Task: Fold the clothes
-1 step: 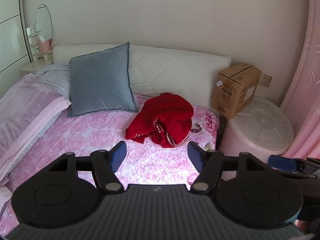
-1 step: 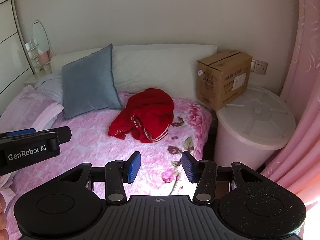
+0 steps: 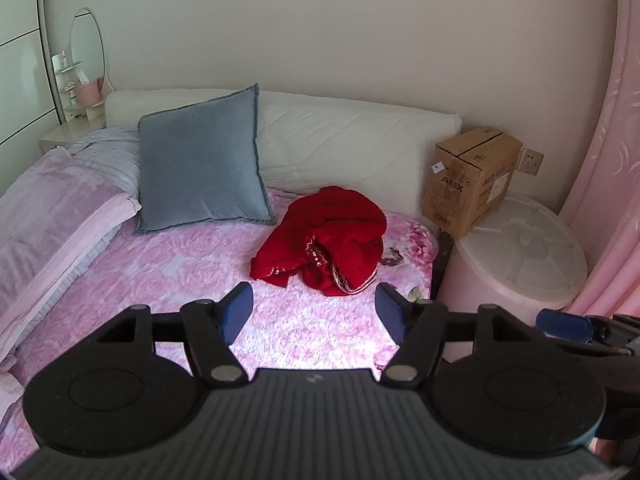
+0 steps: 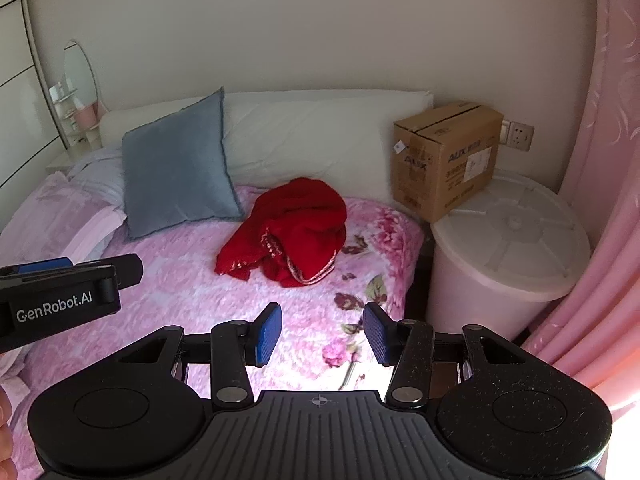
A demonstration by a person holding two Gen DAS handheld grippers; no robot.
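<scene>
A bed point(image 3: 168, 280) fills most of your view, covered in a plush pink blanket with a raised rose pattern. Behind it runs a long white quilted headboard cushion point(image 3: 340, 148). A square grey-blue pillow point(image 3: 200, 168) with a stitched edge leans upright against that cushion. Right of the bed stands a round pale pink bin point(image 4: 508, 248) with a closed, ribbed white lid; what it holds is hidden. A sealed brown cardboard box point(image 4: 444, 156) rests on the lid's rear edge. The red knitted garment point(image 3: 324, 236) lies crumpled in a soft heap on the blanket near the bed's right side, with pale patterned trim showing. Your left hand-held gripper point(image 3: 314, 312) hangs above the blanket just short of the garment, blue pads spread wide and empty. Your right hand-held gripper point(image 4: 322, 332) is likewise spread apart, holding nothing.
</scene>
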